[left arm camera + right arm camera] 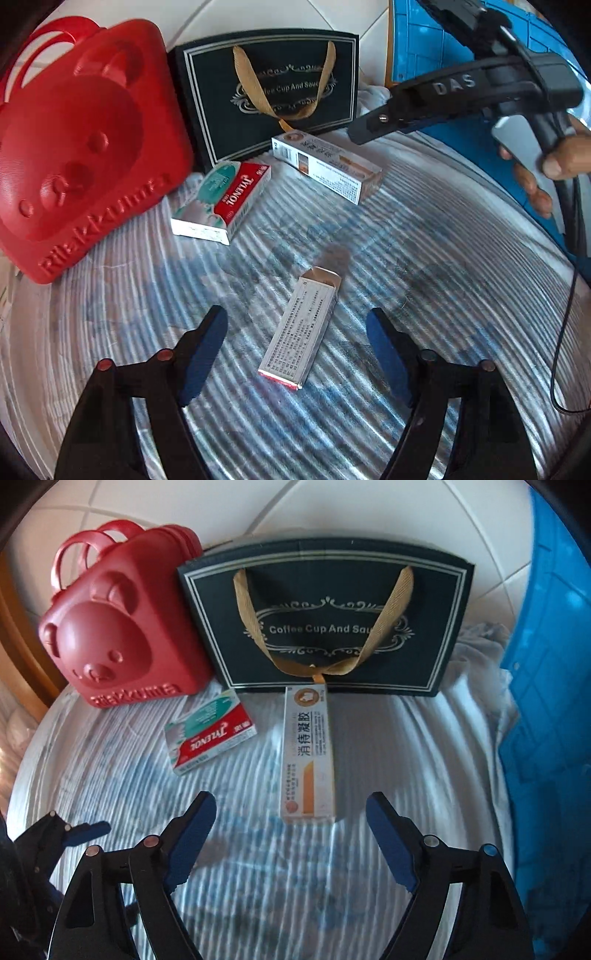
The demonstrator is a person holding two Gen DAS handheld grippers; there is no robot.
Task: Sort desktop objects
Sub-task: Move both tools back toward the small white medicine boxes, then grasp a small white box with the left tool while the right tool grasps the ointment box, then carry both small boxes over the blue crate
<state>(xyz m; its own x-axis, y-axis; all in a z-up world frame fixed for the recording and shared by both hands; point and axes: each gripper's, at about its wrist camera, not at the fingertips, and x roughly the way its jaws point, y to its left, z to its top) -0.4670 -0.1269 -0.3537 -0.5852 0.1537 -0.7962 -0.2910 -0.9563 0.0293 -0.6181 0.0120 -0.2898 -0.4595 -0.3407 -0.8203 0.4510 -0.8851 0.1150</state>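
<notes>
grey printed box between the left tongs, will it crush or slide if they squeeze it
The grey printed box is thin cardboard with its far end flap open, so it probably dents under a firm squeeze. It looks light, likely easy to lift. Lying flat on the ribbed cloth, it should neither roll nor tip, though it may skid when the left tongs nudge it.

glossy red plastic bear case (122,635), matt dark paper gift bag (325,627) w/ woven ribbon, ribbed cloth (406,258), cardboard boxes

A red-and-green Tylenol carton (208,735) lay flat beside a long white-and-orange ointment box (308,755). A grey printed box (300,329) lay apart, its end flap open.
</notes>
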